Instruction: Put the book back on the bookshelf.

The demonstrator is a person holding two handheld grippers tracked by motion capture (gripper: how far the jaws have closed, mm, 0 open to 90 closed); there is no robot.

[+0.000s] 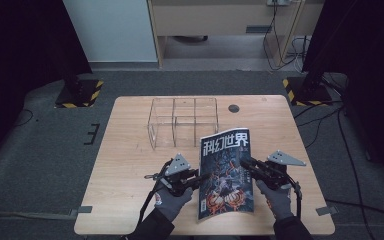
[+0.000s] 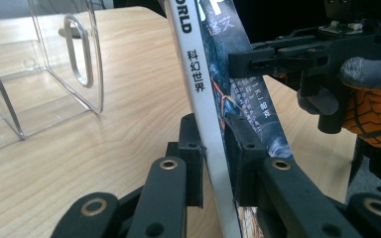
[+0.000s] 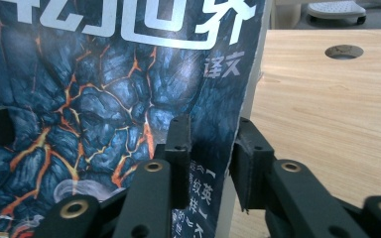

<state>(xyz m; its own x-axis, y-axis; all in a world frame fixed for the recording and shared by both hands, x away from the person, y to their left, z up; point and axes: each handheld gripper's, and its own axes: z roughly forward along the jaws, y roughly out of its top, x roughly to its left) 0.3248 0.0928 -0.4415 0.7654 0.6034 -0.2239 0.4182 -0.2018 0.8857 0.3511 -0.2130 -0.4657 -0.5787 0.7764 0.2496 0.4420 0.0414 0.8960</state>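
A magazine (image 1: 226, 175) with a blue and orange lava cover and white Chinese title stands upright on its lower edge near the table's front. My left gripper (image 1: 205, 176) is shut on its white spine (image 2: 198, 74), one jaw on each side, seen close in the left gripper view (image 2: 213, 153). My right gripper (image 1: 243, 162) holds the opposite, open edge of the magazine (image 3: 104, 99). Its jaws (image 3: 211, 158) stand one on the cover and one behind. From the left gripper view the right gripper (image 2: 297, 54) shows pressed on the cover, held by a gloved hand (image 2: 372, 99).
A clear acrylic organiser (image 1: 182, 122) with several compartments stands behind the magazine, towards the table's far side; one of its walls has a slot handle (image 2: 77, 49). A round cable hole (image 1: 233, 108) lies at the far right. Bare wood spreads to the left and right.
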